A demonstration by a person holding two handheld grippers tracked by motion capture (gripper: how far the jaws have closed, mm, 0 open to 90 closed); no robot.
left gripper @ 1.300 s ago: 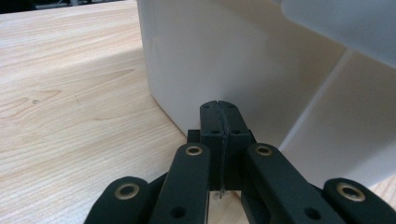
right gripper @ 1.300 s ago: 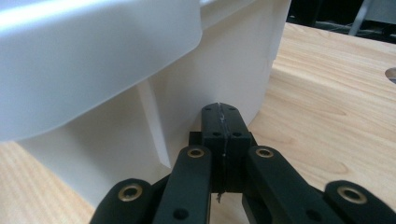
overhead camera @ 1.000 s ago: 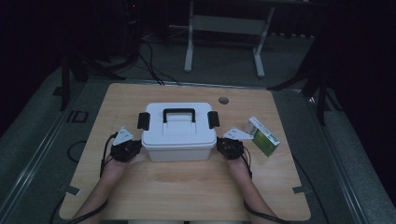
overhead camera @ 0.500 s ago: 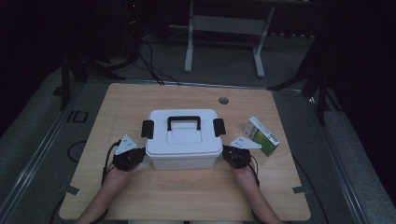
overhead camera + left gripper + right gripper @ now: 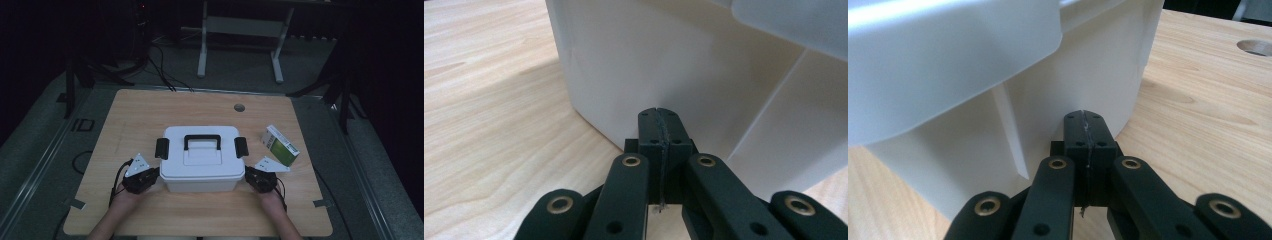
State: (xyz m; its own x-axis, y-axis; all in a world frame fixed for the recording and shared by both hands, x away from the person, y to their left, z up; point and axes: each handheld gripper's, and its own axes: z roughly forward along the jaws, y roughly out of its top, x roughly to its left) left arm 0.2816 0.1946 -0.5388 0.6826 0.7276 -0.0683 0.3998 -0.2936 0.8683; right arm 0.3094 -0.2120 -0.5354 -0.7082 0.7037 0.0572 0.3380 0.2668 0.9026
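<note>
Dim room, dark floor, metal stand legs beyond the far edge of the table (image 5: 150, 112). Light wooden top, small round hole (image 5: 239, 107) near the far edge, right of middle. White box (image 5: 201, 165) with a black handle and two black side latches, set toward the near edge, about midway between left and right edges. Green-and-white carton (image 5: 280, 145) just right of it, tilted, toward the right edge. Left gripper (image 5: 156, 174) against the box's left wall at its near corner; jaws pressed together with nothing between, tips touching or almost touching the white wall (image 5: 634, 65). Right gripper (image 5: 247, 174) mirrored at the right wall, jaws likewise pinched together and empty, tips at the wall under the lid's rim (image 5: 998, 130). Forearms entering from the near edge.
</note>
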